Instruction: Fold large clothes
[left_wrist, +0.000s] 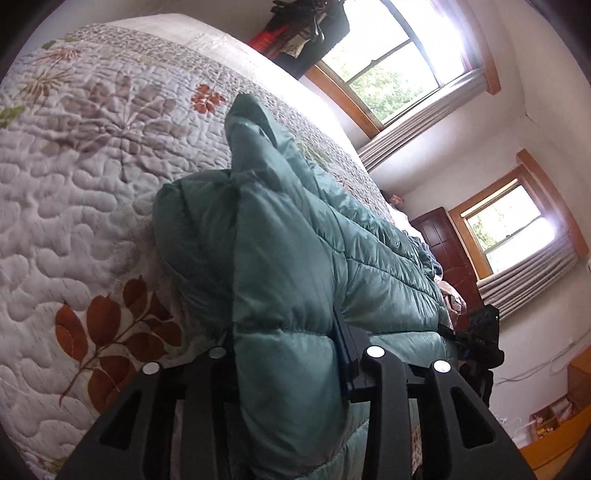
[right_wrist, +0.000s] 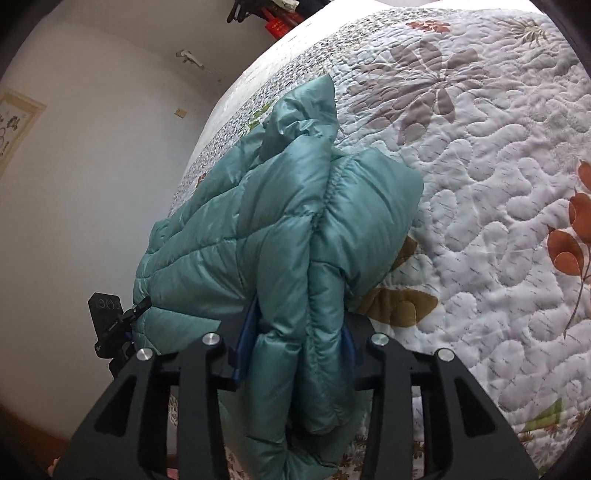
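Teal puffer jacket (left_wrist: 295, 258) on quilted bedspread (left_wrist: 92, 184); clamped in left gripper (left_wrist: 288, 354), right gripper (right_wrist: 295, 343)

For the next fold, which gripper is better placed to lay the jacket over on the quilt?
Probably neither alone: left gripper and right gripper both clamp the jacket. Slight edge to the right, with more bare quilt beside it.

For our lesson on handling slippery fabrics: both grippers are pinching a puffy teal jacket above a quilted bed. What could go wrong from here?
1. The teal jacket is glossy and thickly padded; the right gripper pinches a bulky bunched wad, so it may slide out.
2. The left gripper likewise clamps a thick fold, so layers could shift and leave the fold uneven.
3. A loose pointed end sticks up and may crumple under when the jacket is laid on the quilt.
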